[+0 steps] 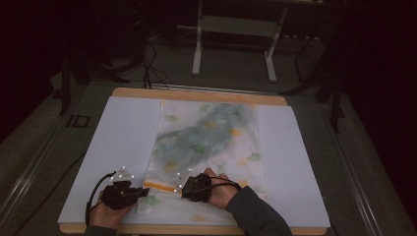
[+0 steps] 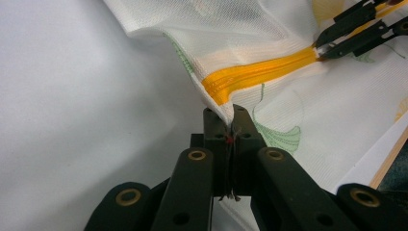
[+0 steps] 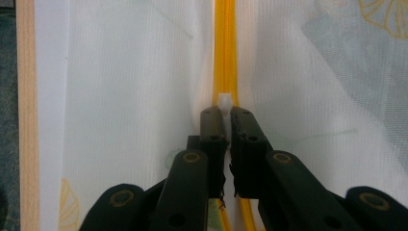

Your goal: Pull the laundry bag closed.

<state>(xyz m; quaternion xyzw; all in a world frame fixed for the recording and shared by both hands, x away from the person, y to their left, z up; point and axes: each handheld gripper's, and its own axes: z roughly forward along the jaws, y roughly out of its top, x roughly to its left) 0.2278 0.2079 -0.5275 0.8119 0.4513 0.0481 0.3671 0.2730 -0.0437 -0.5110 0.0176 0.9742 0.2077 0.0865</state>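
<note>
At lower left of the high view, the left gripper [image 1: 143, 191] is clamped on the corner of the mesh laundry bag [image 1: 209, 142] beside the orange zipper [image 2: 260, 72] — best kept as a taut anchor. Just right, the right gripper [image 1: 183, 188] pinches the white zipper pull [image 3: 224, 102]; draw it straight along the track. The bag lies mid-table, its near edge close to the table's wooden edge [image 1: 196, 229] — open room lies rightward.

White mesh bag [image 1: 209, 142]: green and yellow ginkgo-leaf print, grey-green contents showing through. Zipper [image 2: 260, 72] orange-yellow, pull [image 3: 224, 102] white. Tools black. Table [image 1: 196, 94] pale wood, white sheet [image 1: 123, 132] over it.
</note>
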